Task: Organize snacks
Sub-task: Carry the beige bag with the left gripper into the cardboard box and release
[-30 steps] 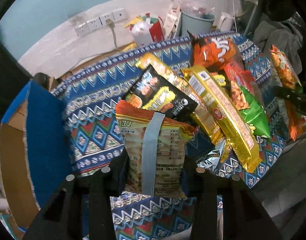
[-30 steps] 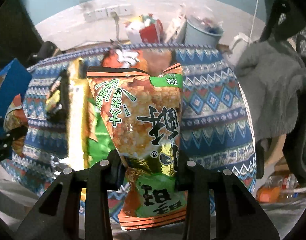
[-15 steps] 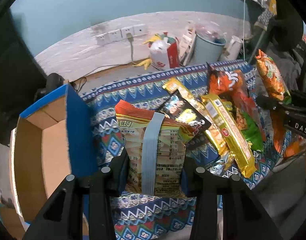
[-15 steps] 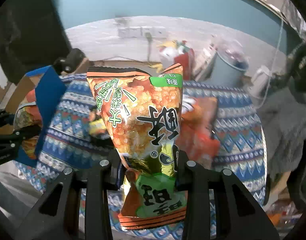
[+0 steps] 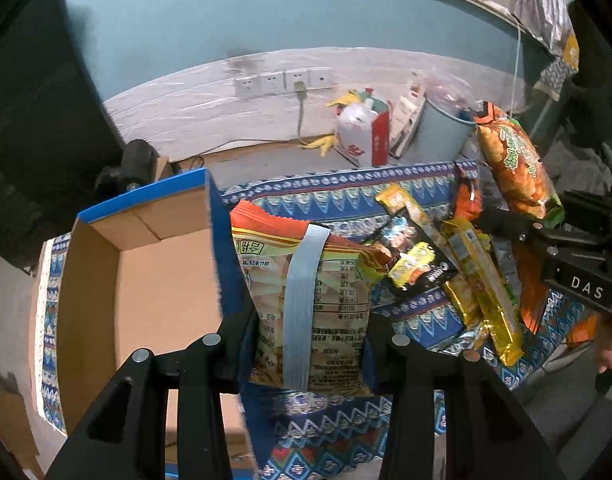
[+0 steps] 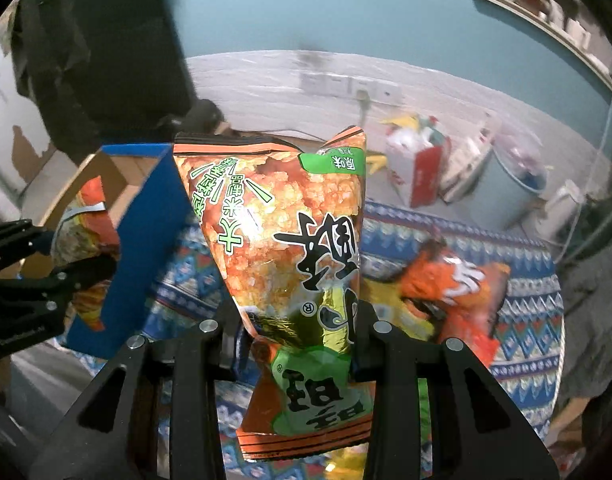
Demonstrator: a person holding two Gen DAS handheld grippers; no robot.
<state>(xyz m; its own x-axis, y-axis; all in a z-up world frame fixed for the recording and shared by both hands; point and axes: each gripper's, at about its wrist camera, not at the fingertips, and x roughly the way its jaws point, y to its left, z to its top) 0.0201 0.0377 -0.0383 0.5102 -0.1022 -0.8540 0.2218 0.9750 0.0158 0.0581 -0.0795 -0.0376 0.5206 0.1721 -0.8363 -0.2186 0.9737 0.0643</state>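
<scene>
Clamping a snack bag each, the left hand-held gripper (image 5: 310, 344) and right hand-held gripper (image 6: 298, 344) pinch soft, light, crushable packs near their lower ends, close to the box (image 5: 118, 272).

The left wrist view looks forward along the left tongs (image 5: 310, 332), close over the blue patterned cloth-covered table (image 5: 338, 196), facing the teal wall with white sockets (image 5: 284, 82). The right wrist view looks along the right tongs (image 6: 296, 336) toward the same wall (image 6: 348, 86), from further right. Both views share the open cardboard box with blue outer sides (image 5: 146, 280) (image 6: 146, 216) and the table (image 6: 522, 304). Each view catches the other tongs: right ones (image 5: 506, 222) at the right edge, left ones (image 6: 82, 264) at the left edge.
</scene>
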